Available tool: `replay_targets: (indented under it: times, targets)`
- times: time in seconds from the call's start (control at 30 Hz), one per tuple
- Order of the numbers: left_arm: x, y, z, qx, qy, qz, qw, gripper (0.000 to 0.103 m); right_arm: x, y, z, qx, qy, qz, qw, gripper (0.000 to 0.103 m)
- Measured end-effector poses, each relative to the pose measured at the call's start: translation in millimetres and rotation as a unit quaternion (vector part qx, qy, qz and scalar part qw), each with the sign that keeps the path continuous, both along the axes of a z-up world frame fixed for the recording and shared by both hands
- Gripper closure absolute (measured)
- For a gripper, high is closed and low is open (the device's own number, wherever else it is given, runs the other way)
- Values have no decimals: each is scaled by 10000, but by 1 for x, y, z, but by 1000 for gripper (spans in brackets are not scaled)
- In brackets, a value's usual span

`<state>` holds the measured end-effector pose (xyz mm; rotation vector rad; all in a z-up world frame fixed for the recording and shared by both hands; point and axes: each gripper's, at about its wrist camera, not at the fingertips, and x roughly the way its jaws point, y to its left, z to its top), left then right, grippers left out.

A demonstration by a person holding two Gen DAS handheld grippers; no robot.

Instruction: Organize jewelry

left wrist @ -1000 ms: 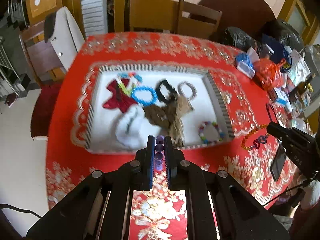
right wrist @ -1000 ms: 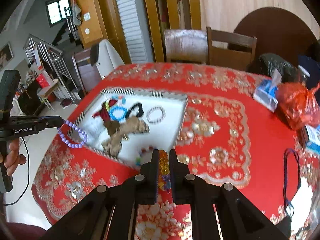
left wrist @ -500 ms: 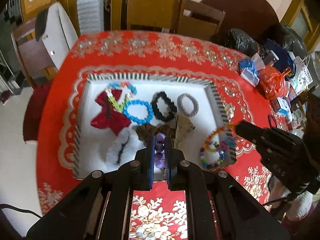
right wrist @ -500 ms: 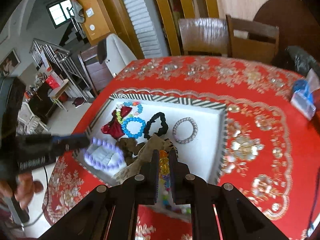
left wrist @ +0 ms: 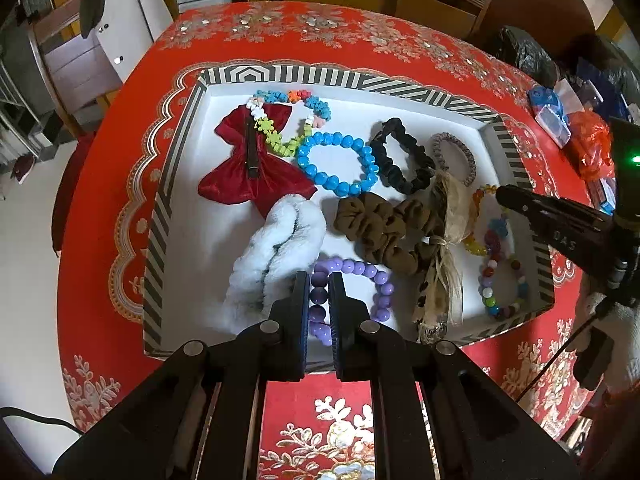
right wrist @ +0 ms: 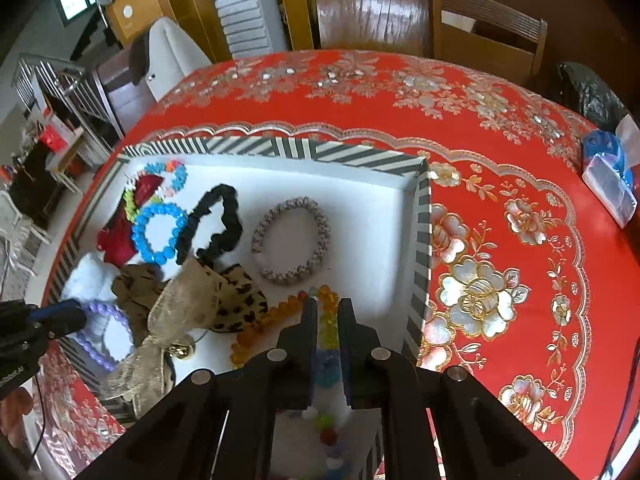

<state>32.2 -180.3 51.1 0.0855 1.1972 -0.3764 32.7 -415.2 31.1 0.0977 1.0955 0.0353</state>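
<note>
My left gripper (left wrist: 319, 282) is shut on a purple bead bracelet (left wrist: 370, 274) and holds it low over the front of the striped tray (left wrist: 344, 82), beside a white fluffy scrunchie (left wrist: 276, 240). My right gripper (right wrist: 327, 306) is shut on an orange and yellow crystal bracelet (right wrist: 262, 326) over the tray's right front part (right wrist: 422, 240). In the left wrist view the right gripper (left wrist: 552, 220) reaches in from the right, with the crystal bracelet (left wrist: 476, 216) at its tip. The purple bracelet also shows in the right wrist view (right wrist: 106, 334).
The tray holds a red bow (left wrist: 252, 168), a blue bead bracelet (left wrist: 338, 164), a black scrunchie (left wrist: 404, 160), a grey woven band (right wrist: 292, 240), a brown scrunchie (left wrist: 384, 228), a leopard ribbon bow (right wrist: 192, 300) and a multicoloured bead bracelet (left wrist: 502, 280). Bags (left wrist: 588, 148) crowd the table's right side. Chairs (right wrist: 480, 36) stand behind.
Both grippers have moved forward and down over the tray with their bracelets. The purple and crystal bracelets now hang low inside the tray, close to its floor.
</note>
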Motion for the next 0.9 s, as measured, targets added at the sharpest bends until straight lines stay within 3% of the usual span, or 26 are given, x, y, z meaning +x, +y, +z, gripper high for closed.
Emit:
replay_targets:
  times: [0.07, 0.13, 0.27, 0.57, 0.9]
  targets:
    - [-1, -1, -1, 51, -55, 13, 10000, 93, -4, 1, 5, 39, -64, 3, 10000, 80]
    - [-2, -3, -2, 135, -105, 0, 9999, 88, -12, 2, 13, 165, -187, -8, 9997, 78]
    - [-9, -4, 3, 235, -287, 7, 9993, 57, -32, 10, 30, 328, -383, -3, 9987, 77]
    - [-29, 13, 22, 312, -512, 411, 9973, 56, -90, 39, 68, 658, -954, -8, 9933, 69]
    - [-73, 28, 43, 481, -973, 677, 9918, 55, -137, 65, 73, 773, -1015, 91, 9918, 61]
